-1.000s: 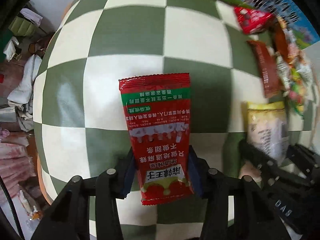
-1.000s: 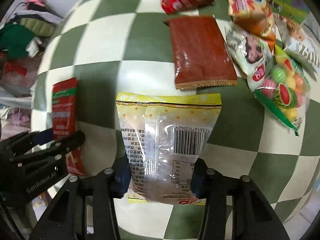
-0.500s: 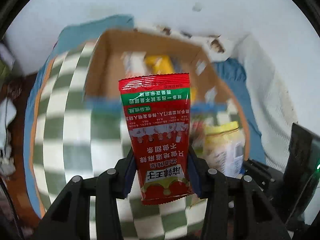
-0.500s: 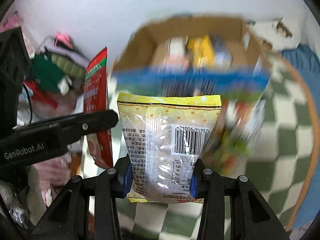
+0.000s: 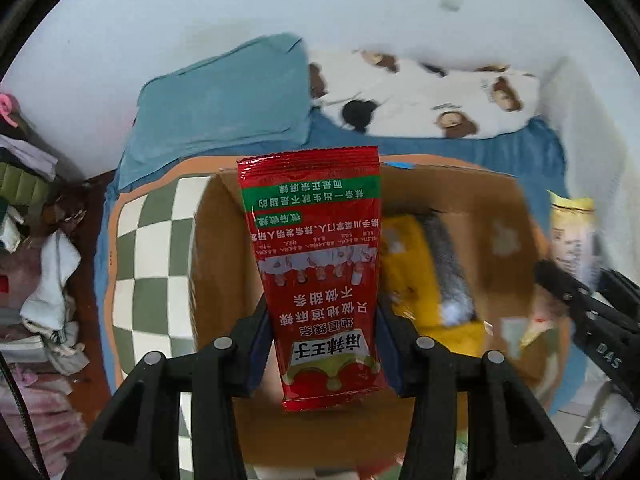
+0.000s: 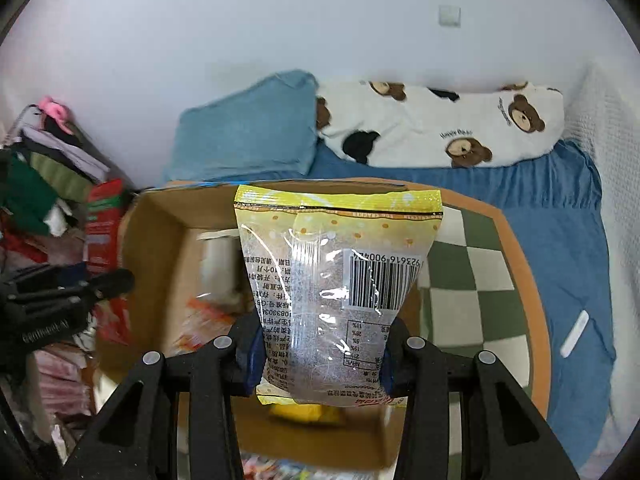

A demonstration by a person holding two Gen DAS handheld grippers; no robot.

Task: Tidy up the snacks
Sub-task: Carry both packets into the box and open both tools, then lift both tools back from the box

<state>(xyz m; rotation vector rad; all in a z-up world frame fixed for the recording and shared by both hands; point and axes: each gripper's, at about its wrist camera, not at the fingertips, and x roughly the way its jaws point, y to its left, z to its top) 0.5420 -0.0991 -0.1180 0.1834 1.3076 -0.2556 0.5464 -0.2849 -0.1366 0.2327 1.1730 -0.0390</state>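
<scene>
My left gripper (image 5: 322, 344) is shut on a red snack packet (image 5: 316, 264) and holds it upright over an open cardboard box (image 5: 216, 264). My right gripper (image 6: 320, 352) is shut on a yellow-topped clear snack bag (image 6: 336, 280) and holds it over the same box (image 6: 156, 248). The box has several snacks in it, among them a yellow pack (image 5: 412, 268). The right gripper with its bag (image 5: 572, 236) shows at the right edge of the left wrist view. The left gripper (image 6: 60, 300) with the red packet (image 6: 104, 224) shows at the left of the right wrist view.
The box stands on a green-and-white checked mat (image 6: 476, 292) on a blue bedsheet (image 6: 560, 216). A blue pillow (image 5: 224, 104) and a bear-print pillow (image 6: 444, 124) lie by the white wall. Piled clothes (image 5: 36, 264) are at the left.
Both grippers have lifted their packets off the checked mat and swung up and forward to hover over the cardboard box. The box interior is now closer in both views.
</scene>
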